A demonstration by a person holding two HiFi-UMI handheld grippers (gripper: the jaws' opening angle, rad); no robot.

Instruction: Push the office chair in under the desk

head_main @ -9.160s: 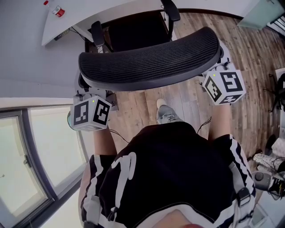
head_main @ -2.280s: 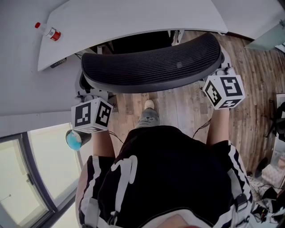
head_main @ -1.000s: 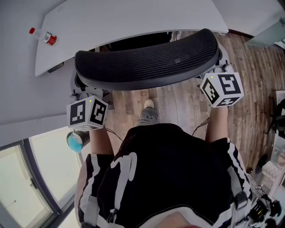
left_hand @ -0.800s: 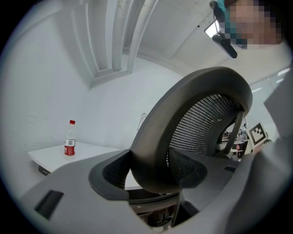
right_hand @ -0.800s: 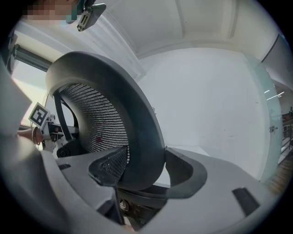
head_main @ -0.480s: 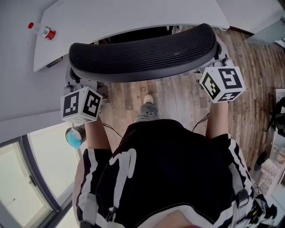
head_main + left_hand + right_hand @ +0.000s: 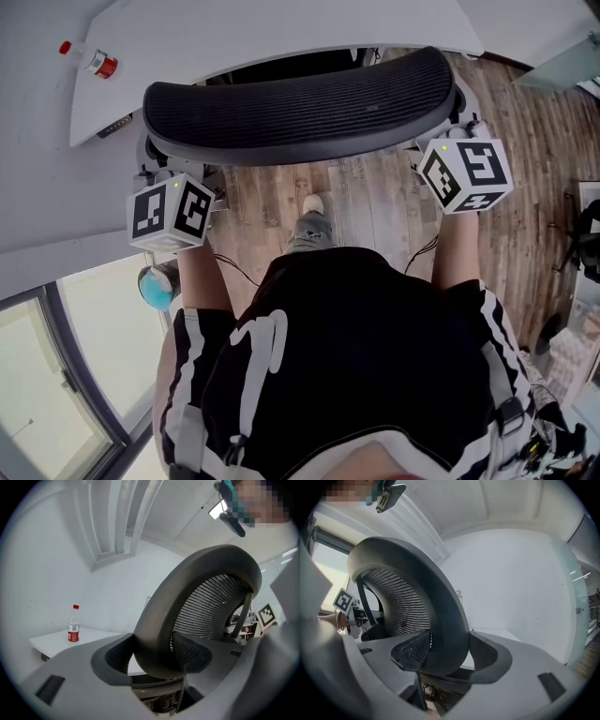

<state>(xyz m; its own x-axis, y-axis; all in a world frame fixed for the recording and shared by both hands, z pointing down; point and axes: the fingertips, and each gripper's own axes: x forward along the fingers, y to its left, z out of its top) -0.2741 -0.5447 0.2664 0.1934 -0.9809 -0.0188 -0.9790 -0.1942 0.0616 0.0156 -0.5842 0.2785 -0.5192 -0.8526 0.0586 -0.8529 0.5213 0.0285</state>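
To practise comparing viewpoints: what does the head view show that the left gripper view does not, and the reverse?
Only the head view shows the wooden floor, the person's shoe and the window. Only the left gripper view shows the left gripper with its jaws shut on the chair backrest, one on either side of its edge. Both show the chair backrest, the white desk and the red-capped bottle on it.

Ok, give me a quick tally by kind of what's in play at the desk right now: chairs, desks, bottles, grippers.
office chair: 1
desk: 1
bottle: 1, red cap, standing on the desk
grippers: 2, left gripper and right gripper, each with its fingers closed on the chair's back rim
Total: 5
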